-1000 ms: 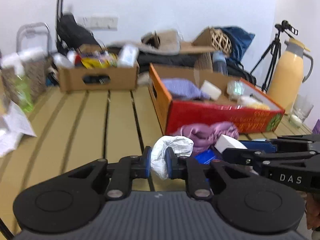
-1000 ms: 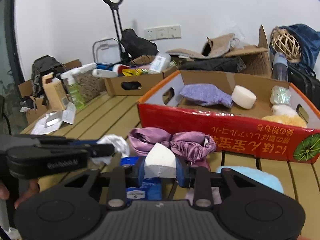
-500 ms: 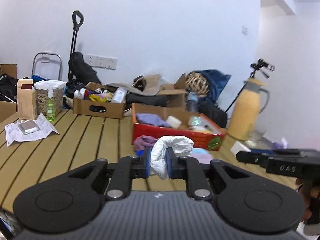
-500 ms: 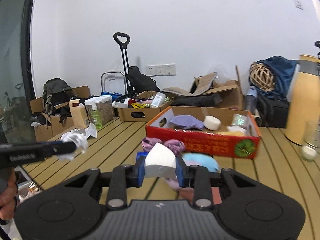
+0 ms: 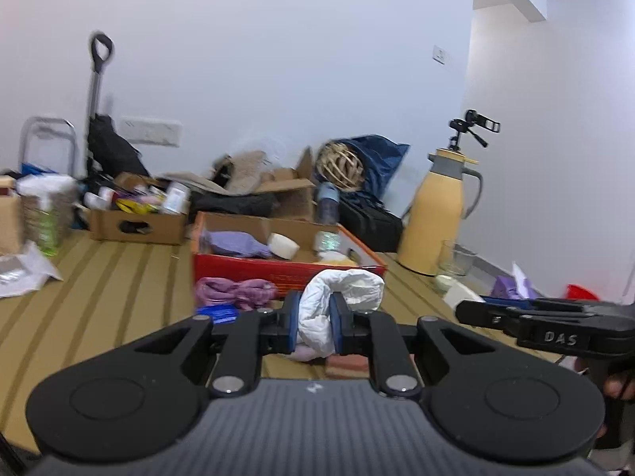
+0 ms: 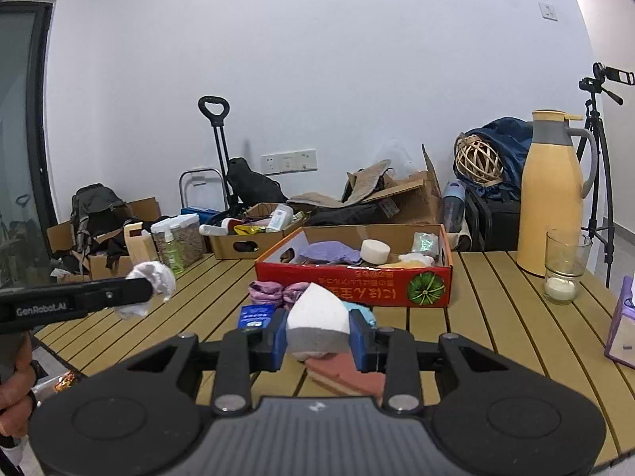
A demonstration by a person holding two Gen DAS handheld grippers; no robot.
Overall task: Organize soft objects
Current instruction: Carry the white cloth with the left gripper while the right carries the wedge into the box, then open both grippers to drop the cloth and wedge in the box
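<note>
Soft even light, fisheye-warped edges

The left gripper (image 5: pixel 313 319) was clamped on a crumpled white cloth (image 5: pixel 341 297); the right gripper (image 6: pixel 317 335) pinched a white sponge wedge (image 6: pixel 317 317). Both pointed slightly downward, apparently level with each other.

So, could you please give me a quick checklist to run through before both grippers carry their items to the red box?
1. Left gripper shut on the white cloth: ok.
2. Right gripper shut on the white sponge: ok.
3. Free room in the red box between the purple cloth and the white roll: cannot tell.
4. Both held items lifted off the table: ok.
5. Grippers apart from each other: ok.
</note>
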